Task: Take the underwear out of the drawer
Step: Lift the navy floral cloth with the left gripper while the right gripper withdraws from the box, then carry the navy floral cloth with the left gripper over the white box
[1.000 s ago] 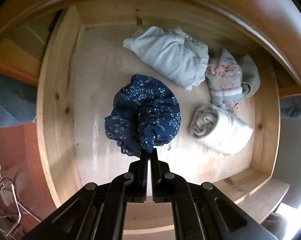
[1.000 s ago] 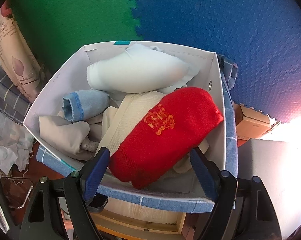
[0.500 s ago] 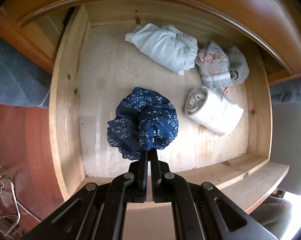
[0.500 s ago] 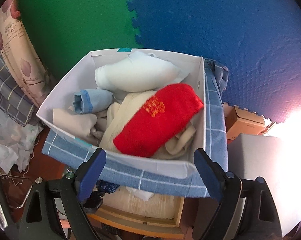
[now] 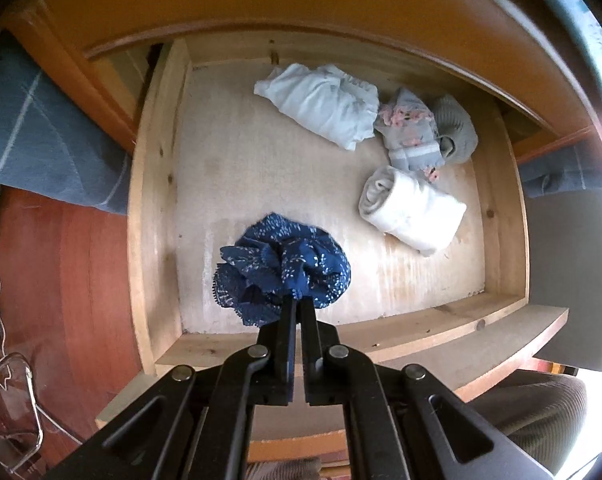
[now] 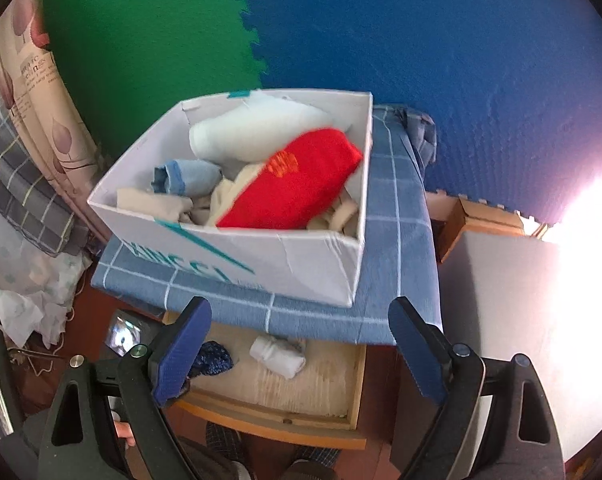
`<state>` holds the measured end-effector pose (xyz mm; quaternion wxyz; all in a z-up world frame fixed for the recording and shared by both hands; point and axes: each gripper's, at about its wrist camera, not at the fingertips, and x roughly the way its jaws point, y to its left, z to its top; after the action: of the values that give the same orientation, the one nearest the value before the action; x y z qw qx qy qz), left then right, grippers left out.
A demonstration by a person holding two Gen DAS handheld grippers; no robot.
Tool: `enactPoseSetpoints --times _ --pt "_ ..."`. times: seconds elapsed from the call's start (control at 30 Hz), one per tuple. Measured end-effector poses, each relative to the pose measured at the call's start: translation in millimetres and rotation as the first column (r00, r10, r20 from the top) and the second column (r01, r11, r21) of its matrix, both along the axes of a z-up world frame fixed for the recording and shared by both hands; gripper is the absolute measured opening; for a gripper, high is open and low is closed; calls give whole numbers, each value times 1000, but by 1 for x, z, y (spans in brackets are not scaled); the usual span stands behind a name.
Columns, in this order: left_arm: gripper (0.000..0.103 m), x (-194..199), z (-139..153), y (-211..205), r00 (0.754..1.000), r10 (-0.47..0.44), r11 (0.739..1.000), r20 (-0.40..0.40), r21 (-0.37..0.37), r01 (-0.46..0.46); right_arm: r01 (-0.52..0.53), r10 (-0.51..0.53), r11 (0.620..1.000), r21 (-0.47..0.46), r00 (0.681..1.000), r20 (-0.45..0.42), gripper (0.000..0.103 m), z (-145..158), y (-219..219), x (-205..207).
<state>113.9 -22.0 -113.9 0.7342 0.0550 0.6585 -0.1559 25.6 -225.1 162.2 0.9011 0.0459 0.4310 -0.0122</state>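
left gripper [image 5: 295, 312]: jaws pinched tight together on the navy dotted underwear [image 5: 281, 270], pointing pretty much straight down into the drawer

navy underwear: bunched into a ruffled ball hanging off the tips of the left gripper, over the drawer floor toward the front. In the right wrist view it peeks out as a blue lump [image 6: 212, 360] at about 9 o'clock from the white roll there, half hidden behind the left blue pad

drawer [image 5: 153, 216]: pale wood, pulled open, bare floor across its left half

pale blue folded piece [image 5: 321, 106]: lying on the drawer floor at roughly 12 o'clock from the navy ball, up near the back wall

grey floral piece [image 5: 411, 132]: just to the right of the pale blue one, touching it, with a grey knit bit [image 5: 455, 130] tucked against its right side

white roll [image 5: 411, 212]: at about 2 o'clock from the navy ball, well apart from it, just below the floral piece

right gripper [image 6: 301, 352]: blue pads spread wide and they've just been opening a bit more, nothing between them

white box [image 6: 293, 264]: sits on a blue checked cloth [image 6: 397, 216] above the drawer, stuffed with clothes, a red knit thing [image 6: 293, 188] lying on top
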Motion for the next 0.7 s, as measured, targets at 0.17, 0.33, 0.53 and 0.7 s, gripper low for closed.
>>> enactPoseSetpoints --times 0.17,0.33,0.53,0.7 --pt "2 -4 11 3 999 -14 1000 29 6 14 24 -23 1000 15 998 -56 89 -32 -10 -11" --pt "2 -9 20 6 998 -19 1000 53 5 18 57 -52 998 41 991 -123 89 -67 -20 -16" --pt "2 -13 29 11 997 -17 1000 72 -4 17 75 -67 997 35 979 -194 89 -104 -20 -16" --pt "2 -15 36 13 996 -13 1000 83 -18 15 76 -66 997 29 967 -247 89 -133 -15 -15"
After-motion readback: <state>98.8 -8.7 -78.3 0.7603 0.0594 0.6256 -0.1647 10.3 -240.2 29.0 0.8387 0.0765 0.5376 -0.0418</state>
